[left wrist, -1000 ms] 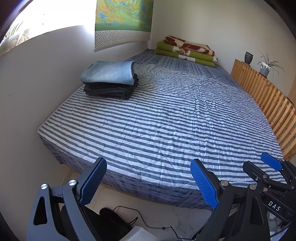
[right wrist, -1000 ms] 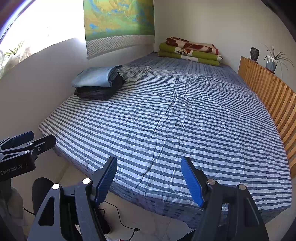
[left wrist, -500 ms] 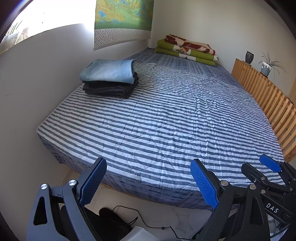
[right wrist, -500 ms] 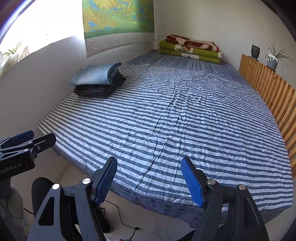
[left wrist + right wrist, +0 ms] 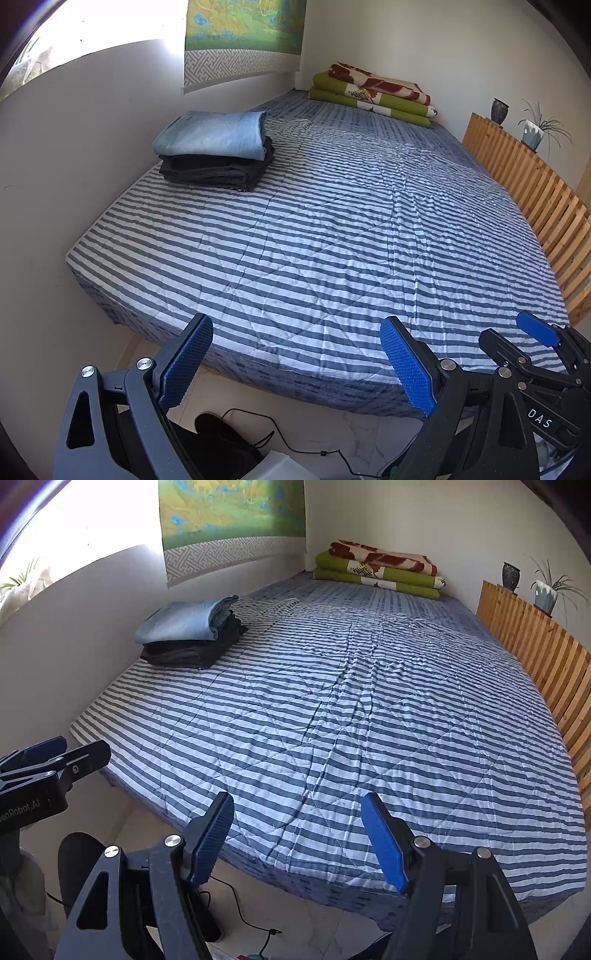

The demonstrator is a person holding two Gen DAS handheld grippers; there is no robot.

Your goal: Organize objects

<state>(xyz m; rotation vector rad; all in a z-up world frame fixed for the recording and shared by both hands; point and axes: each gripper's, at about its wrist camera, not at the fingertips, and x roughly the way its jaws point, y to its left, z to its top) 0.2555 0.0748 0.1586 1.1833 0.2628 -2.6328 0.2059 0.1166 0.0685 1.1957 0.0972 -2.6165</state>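
Observation:
A stack of folded clothes (image 5: 216, 151), light blue denim on top of dark garments, lies on the far left side of the striped bed (image 5: 332, 240) against the wall; the right wrist view shows the clothes stack (image 5: 188, 633) too. My left gripper (image 5: 295, 354) hangs open over the bed's near edge, nothing between its blue pads. My right gripper (image 5: 297, 834) is also open and empty, just short of the striped bed (image 5: 351, 720). Each gripper appears at the side of the other's view.
Folded green and red blankets (image 5: 373, 94) lie at the bed's far end. A slatted wooden board (image 5: 532, 199) runs along the right side, with a vase (image 5: 499, 110) and potted plant (image 5: 533, 131) behind it. Cables (image 5: 295, 443) and dark objects lie on the floor below.
Both views have shifted very slightly, the bed sitting a touch lower in frame. The clothes stack and both grippers' jaws are unchanged.

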